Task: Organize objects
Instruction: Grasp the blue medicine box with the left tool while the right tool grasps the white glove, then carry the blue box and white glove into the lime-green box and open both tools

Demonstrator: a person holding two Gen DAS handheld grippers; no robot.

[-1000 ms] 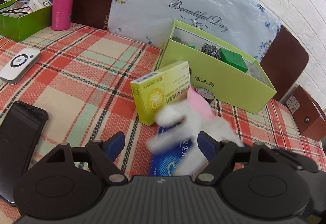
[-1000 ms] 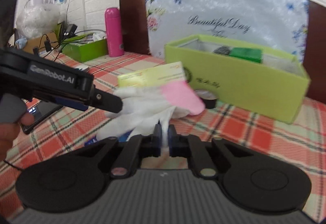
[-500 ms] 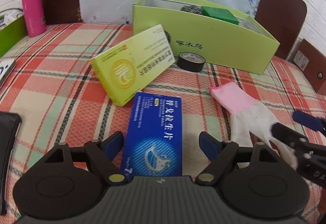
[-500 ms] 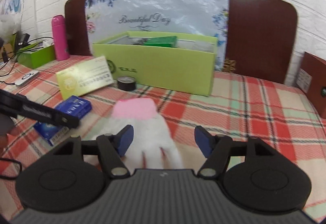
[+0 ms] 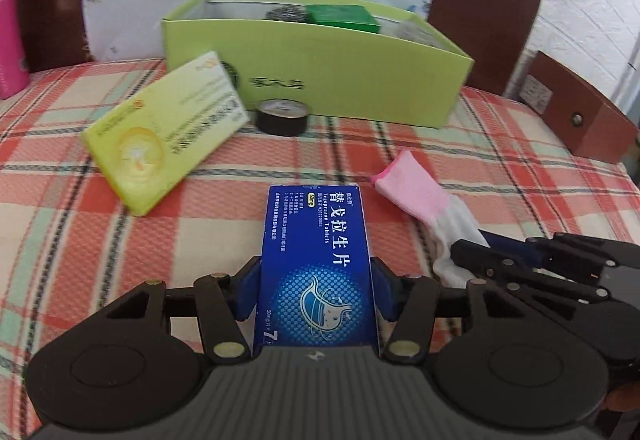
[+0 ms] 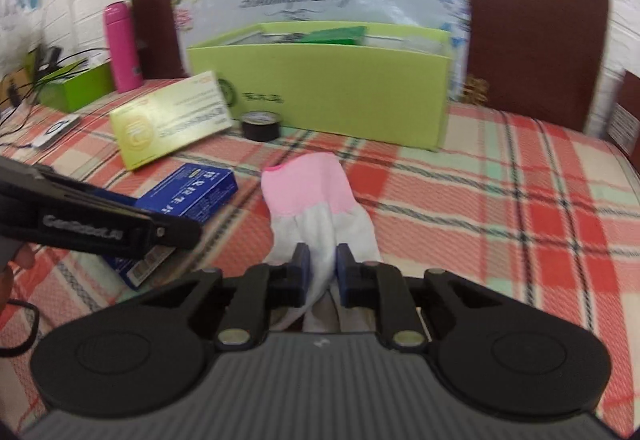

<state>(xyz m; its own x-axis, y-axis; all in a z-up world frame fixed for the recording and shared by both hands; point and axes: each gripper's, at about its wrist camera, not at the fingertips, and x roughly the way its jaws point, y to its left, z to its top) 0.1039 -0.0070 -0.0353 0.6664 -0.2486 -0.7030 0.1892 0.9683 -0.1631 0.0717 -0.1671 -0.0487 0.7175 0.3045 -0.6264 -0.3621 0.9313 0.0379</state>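
blue box (image 5: 316,260), pink-cuffed white glove (image 6: 316,207)

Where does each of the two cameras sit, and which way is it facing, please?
Left wrist: on the left gripper, looking forward and down at the blue box between its closing jaws.
Right wrist: on the right gripper, facing the green box, shut on the glove; a fingertip shows at left.
Shared: blue box, glove, tape roll, yellow box.

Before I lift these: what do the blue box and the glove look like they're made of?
Blue box: looks like thin printed cardboard with a slight sheen; crisp folded edges, printed text and graphics.
Glove: seems a soft knit fabric, matte, white with a pink cuff; it bunches where the right gripper pinches it.
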